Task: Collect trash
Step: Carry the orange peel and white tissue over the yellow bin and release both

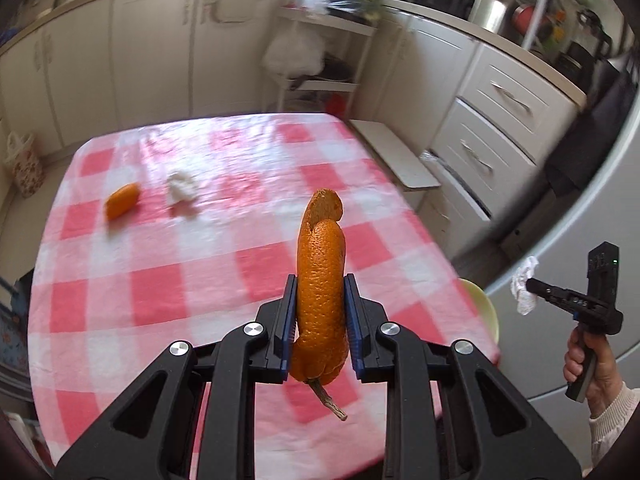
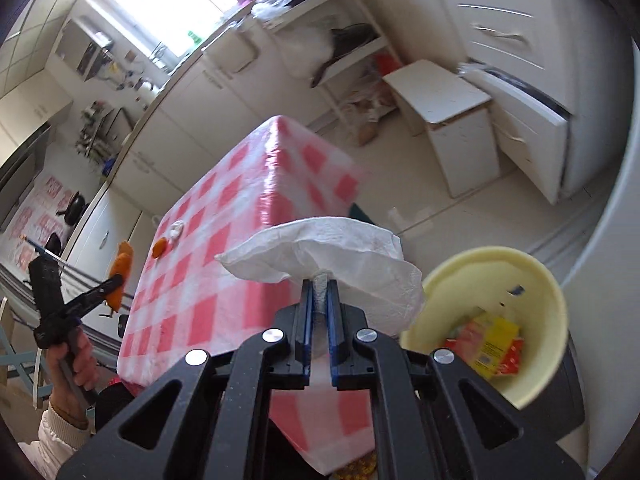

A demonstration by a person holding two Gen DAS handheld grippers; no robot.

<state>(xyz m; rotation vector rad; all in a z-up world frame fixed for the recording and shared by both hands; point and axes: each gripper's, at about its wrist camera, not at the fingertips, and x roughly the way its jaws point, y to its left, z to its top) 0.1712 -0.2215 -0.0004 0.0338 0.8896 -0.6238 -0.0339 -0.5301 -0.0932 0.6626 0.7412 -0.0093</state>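
Two claws, each hand-held, carry trash above a desk point(image 1: 132, 280) covered in a pink-and-white checked cloth. Left claw point(image 1: 320, 288): its blue pads are clamped on a long curl of orange peel point(image 1: 322, 280) with a short stem at its lower end; the peel stands upright, clear of the desk. Right claw point(image 2: 319, 286): its jaws are pressed together on a pinch of a white paper napkin point(image 2: 340, 256), which spreads out above the fingertips. Just right of the napkin, a pale yellow bin point(image 2: 496, 276) stands beside the desk's corner, holding red and yellow wrappers point(image 2: 492, 344). Two items lie on the desk near its far-left side: a second piece of orange peel point(image 1: 122, 200) and, just beside it, a crumpled white tissue point(image 1: 182, 190). White kitchen cabinets point(image 1: 120, 48) line the walls behind.
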